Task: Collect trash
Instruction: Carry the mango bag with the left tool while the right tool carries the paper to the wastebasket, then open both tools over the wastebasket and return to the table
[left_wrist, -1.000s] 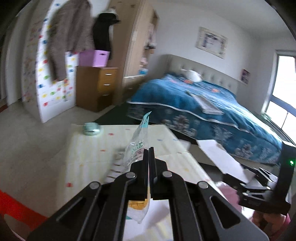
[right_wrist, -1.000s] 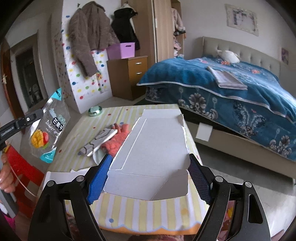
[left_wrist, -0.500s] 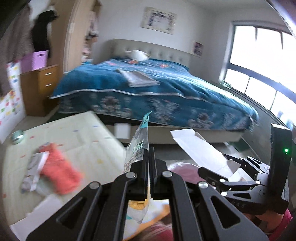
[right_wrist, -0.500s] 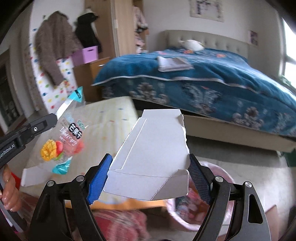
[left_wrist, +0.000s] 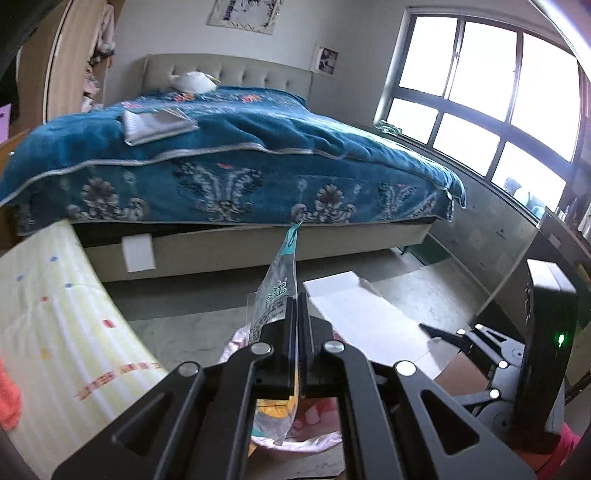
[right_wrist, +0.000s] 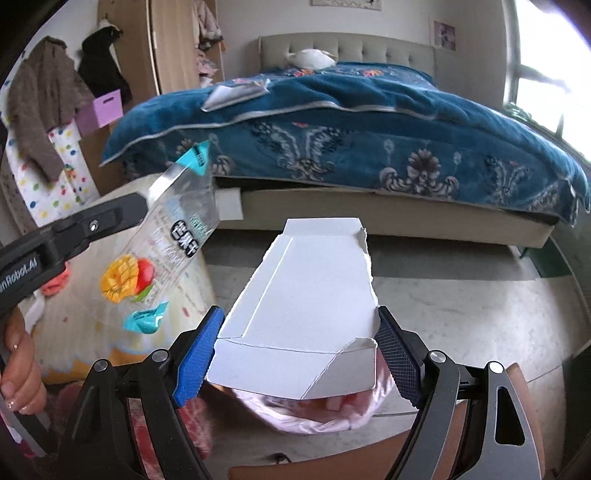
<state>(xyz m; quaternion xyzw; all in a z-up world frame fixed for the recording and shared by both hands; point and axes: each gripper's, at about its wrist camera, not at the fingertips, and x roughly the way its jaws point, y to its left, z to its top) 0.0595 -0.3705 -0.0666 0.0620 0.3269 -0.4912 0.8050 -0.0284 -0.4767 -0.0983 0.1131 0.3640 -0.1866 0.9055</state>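
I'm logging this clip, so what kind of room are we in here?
A bedroom, most likely: a bed with a blue patterned bedspread and a tufted headboard, plus a wardrobe beside coats hung on the wall.

Cardboard sheet (right_wrist: 310, 295) covers pink-lined bin (right_wrist: 306, 417); bare floor (right_wrist: 461, 314) beyond.

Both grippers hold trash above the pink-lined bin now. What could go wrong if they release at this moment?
1. The flattened white carton in the right gripper looks about as wide as the pink-lined bin; it may catch on the rim or slide to the floor.
2. The mango snack bag in the left gripper appears offset toward the striped table, so it could flutter outside the bin.
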